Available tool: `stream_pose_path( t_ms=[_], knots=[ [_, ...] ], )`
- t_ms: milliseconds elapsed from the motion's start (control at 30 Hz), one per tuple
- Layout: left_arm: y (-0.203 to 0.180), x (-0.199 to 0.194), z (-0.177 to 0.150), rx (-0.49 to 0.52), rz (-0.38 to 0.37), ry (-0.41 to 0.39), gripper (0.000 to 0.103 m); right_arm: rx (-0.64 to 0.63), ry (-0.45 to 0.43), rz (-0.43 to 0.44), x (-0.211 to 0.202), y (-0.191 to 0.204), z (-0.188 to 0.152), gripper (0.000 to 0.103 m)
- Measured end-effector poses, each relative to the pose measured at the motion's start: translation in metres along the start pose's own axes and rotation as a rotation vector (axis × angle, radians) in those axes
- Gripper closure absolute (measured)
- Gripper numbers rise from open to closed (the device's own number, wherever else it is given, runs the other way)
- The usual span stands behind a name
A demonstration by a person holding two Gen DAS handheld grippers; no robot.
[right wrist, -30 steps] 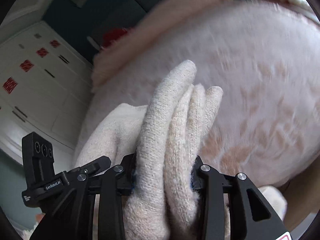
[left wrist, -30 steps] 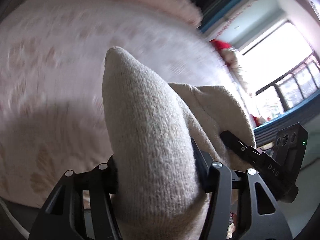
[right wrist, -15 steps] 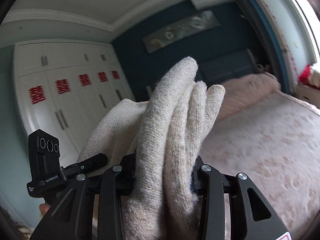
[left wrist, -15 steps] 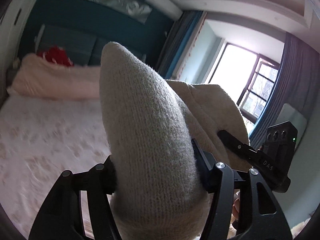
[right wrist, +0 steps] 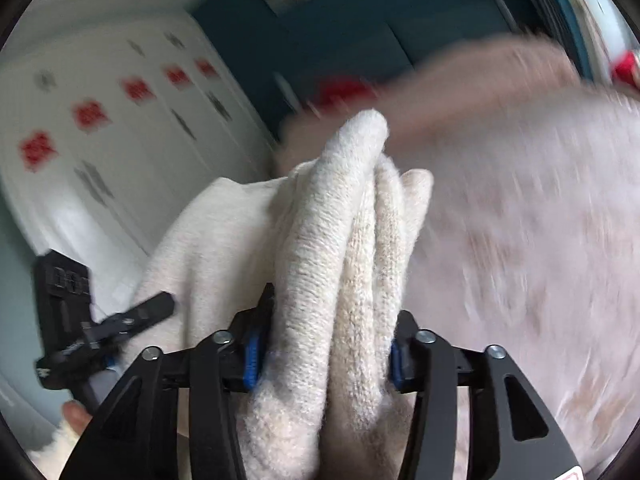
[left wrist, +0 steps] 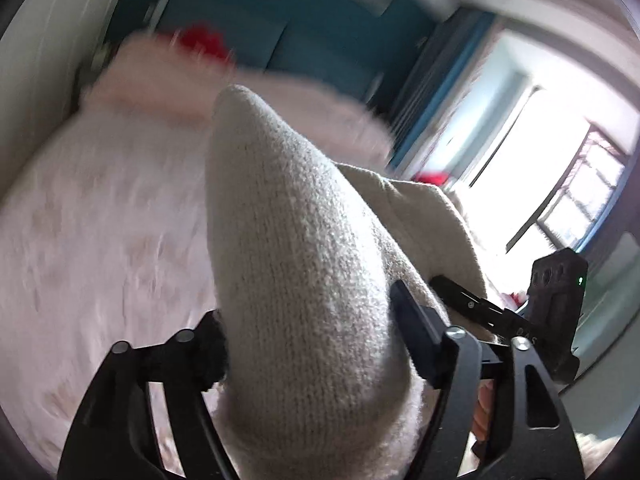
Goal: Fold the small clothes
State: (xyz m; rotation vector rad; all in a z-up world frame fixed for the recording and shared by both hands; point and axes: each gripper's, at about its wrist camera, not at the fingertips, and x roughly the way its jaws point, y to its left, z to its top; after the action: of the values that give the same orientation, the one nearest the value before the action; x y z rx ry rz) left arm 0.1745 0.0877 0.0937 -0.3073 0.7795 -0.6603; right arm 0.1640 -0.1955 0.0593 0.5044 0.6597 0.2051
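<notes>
While the left gripper [left wrist: 308, 344] pinches the cream knit garment [left wrist: 296, 264] above the pink bed [left wrist: 100, 220], the right gripper [right wrist: 328, 352] clamps its bunched folds.

Knit garment [left wrist: 296, 264]: cream-beige, thick, fuzzy. It is bunched and held in the air above the bed. One bunched end stands as a rounded cone in the left wrist view. The other end [right wrist: 352, 248] shows 3 upright stacked folds in the right wrist view.
</notes>
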Motion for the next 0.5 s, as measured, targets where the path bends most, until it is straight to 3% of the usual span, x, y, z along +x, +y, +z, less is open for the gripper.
stream_pose_path(
  t_ms=[33, 67, 100, 133, 200, 233, 300, 333, 400, 500],
  knots=[
    [0.023, 0.026, -0.019, -0.029, 0.043, 0.036, 0.029, 0.028, 0.080, -0.061, 0.031, -0.022, -0.022, 0.053],
    [0.051, 0.056, -0.046, -0.064, 0.158, 0.097, 0.030, 0.070, 0.161, -0.140, 0.055, -0.044, -0.043, 0.054],
    [0.068, 0.070, -0.064, -0.099, 0.235, 0.145, 0.037, 0.115, 0.198, -0.172, 0.063, -0.059, -0.057, 0.055],
    [0.089, 0.077, -0.085, -0.179, 0.254, 0.197, 0.039, 0.179, 0.204, -0.159, 0.061, -0.073, -0.069, 0.055],
    [0.100, 0.060, -0.099, -0.255, 0.181, 0.132, 0.032, 0.227, 0.161, -0.114, 0.044, -0.083, -0.073, 0.054],
    [0.100, 0.050, -0.099, -0.261, 0.180, 0.098, 0.028, 0.210, 0.151, -0.127, 0.039, -0.083, -0.070, 0.051],
    [0.091, 0.041, -0.096, -0.246, 0.177, 0.052, 0.014, 0.181, 0.154, -0.141, 0.039, -0.082, -0.060, 0.037],
    [0.089, 0.041, -0.091, -0.245, 0.170, 0.039, 0.013, 0.183, 0.160, -0.139, 0.046, -0.083, -0.054, 0.031],
    [0.092, 0.055, -0.081, -0.258, 0.160, 0.053, 0.010, 0.198, 0.198, -0.126, 0.065, -0.085, -0.049, 0.023],
    [0.111, 0.083, -0.080, -0.306, 0.186, 0.129, 0.010, 0.214, 0.330, -0.126, 0.111, -0.090, -0.052, 0.023]
  ],
)
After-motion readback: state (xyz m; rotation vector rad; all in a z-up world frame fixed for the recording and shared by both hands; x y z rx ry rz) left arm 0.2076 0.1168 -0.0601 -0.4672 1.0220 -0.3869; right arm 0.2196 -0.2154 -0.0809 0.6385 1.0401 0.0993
